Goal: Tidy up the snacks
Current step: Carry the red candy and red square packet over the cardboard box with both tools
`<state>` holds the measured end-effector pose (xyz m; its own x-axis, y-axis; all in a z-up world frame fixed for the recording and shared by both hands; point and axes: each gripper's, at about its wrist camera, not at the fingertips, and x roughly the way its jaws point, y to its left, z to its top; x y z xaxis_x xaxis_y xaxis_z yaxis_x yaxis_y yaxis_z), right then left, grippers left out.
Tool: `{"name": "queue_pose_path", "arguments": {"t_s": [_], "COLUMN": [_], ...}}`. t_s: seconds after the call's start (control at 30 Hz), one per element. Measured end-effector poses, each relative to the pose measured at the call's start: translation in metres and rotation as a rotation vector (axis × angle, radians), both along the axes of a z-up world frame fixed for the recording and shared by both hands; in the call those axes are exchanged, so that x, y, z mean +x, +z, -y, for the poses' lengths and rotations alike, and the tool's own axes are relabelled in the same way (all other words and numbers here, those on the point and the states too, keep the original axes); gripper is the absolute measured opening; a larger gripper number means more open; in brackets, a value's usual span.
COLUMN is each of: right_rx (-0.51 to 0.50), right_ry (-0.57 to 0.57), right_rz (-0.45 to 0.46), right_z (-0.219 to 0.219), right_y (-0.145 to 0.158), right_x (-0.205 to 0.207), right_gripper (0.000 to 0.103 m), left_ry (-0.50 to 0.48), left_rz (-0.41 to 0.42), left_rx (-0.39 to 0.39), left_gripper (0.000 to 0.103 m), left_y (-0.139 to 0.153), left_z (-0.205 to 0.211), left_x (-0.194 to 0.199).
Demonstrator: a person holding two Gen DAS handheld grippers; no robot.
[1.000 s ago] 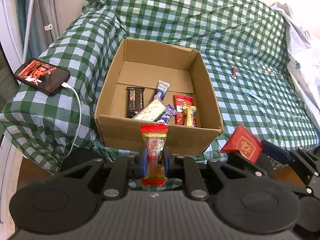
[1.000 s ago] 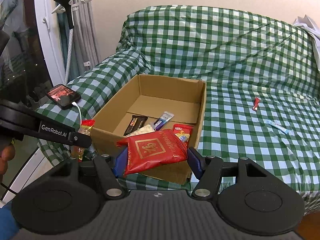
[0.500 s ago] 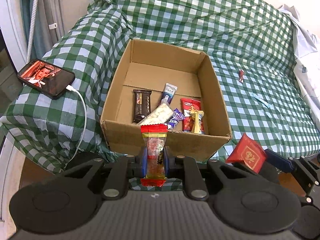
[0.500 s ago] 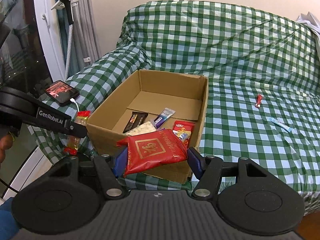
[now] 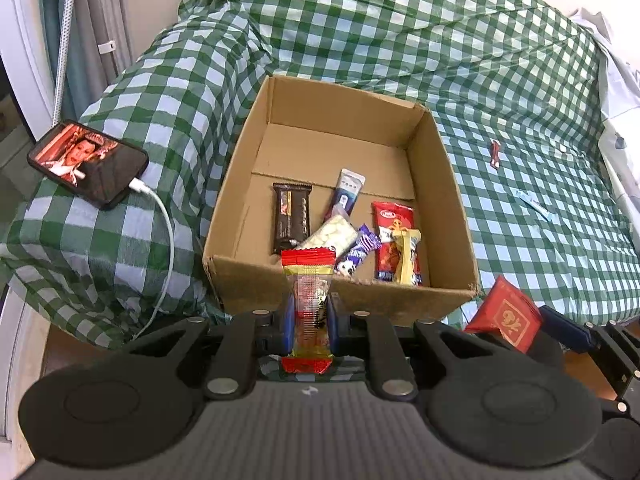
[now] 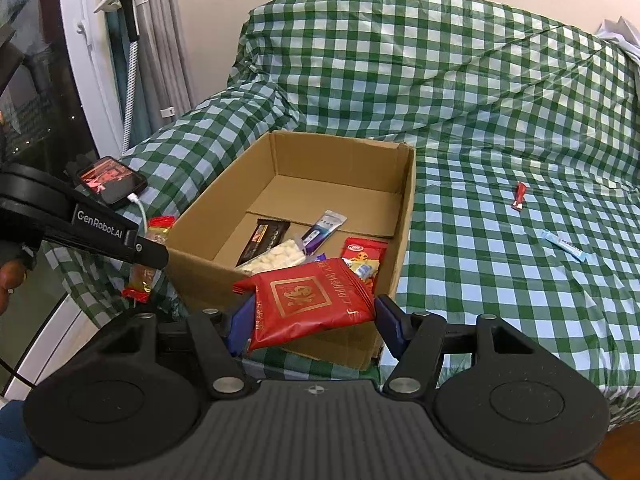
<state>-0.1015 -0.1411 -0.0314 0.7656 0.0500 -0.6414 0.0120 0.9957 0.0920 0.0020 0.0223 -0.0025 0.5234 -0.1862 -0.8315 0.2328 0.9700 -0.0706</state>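
Snacks lie already in the cardboard box (image 5: 440, 184) at the bed's front edge, while the left gripper (image 5: 308, 316) clamps a clear candy packet (image 5: 310, 304) and the right gripper (image 6: 312, 312) clamps a red pouch (image 6: 308, 304) just short of it, and a red stick (image 6: 519, 196) and blue stick (image 6: 564, 245) remain on the checkered cover (image 6: 500, 280).

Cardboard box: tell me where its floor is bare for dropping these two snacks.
The cardboard box is bare across its far half, behind the floor seam, and down the left wall beside the dark chocolate bar. The near right is crowded: white candy pack, purple wrapper, red packet.
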Motion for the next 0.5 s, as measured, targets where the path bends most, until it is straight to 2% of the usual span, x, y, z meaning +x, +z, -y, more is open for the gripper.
{"name": "queue_pose_path", "arguments": {"t_s": [0.5], "right_rx": [0.016], "right_ry": [-0.029], "right_rz": [-0.028], "right_z": [0.017], "right_y": [-0.008], "right_x": [0.043], "right_gripper": [0.065], "left_ry": [0.021], "left_rz": [0.008], "left_rx": [0.005], "left_gripper": [0.018], "left_y": [0.0], "left_z": [0.014], "left_x": [0.054]}}
